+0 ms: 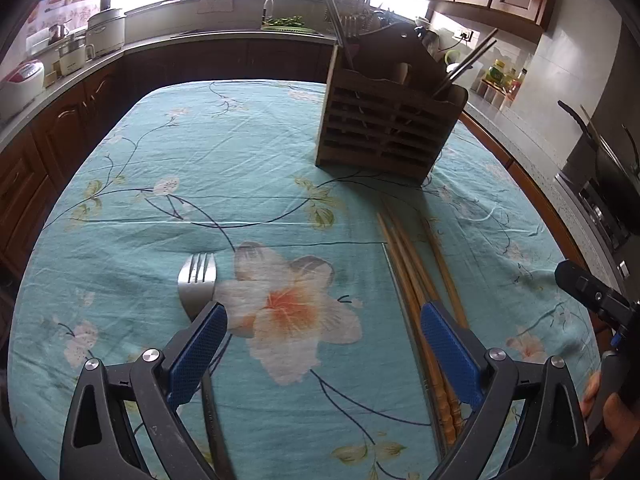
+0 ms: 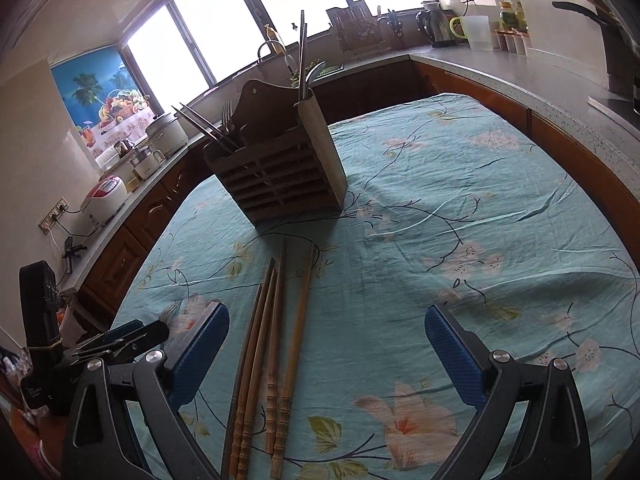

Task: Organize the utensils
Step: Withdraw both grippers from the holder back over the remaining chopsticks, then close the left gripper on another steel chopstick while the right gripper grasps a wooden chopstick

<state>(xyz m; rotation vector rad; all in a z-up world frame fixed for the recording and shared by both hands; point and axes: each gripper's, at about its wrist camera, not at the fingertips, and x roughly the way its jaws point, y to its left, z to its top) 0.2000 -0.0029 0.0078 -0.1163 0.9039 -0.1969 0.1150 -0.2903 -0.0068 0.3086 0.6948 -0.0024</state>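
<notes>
A wooden slatted utensil holder (image 1: 384,128) (image 2: 280,168) stands on the table, with metal chopsticks and forks sticking out of it. Several wooden chopsticks (image 1: 416,276) (image 2: 276,340) lie side by side on the cloth in front of it. A metal fork (image 1: 198,280) lies tines-forward by my left gripper's left finger; only its tines (image 2: 170,309) show in the right wrist view. My left gripper (image 1: 322,316) is open low over the cloth, between the fork and the chopsticks. My right gripper (image 2: 326,320) is open too, with the chopsticks just inside its left finger.
The table wears a teal floral cloth (image 1: 200,160) (image 2: 460,184). Wooden kitchen counters ring it, carrying a rice cooker (image 1: 24,80), pots (image 1: 106,30), a kettle (image 2: 438,28) and jars. A hand (image 1: 616,424) holds the right gripper's handle at the right edge.
</notes>
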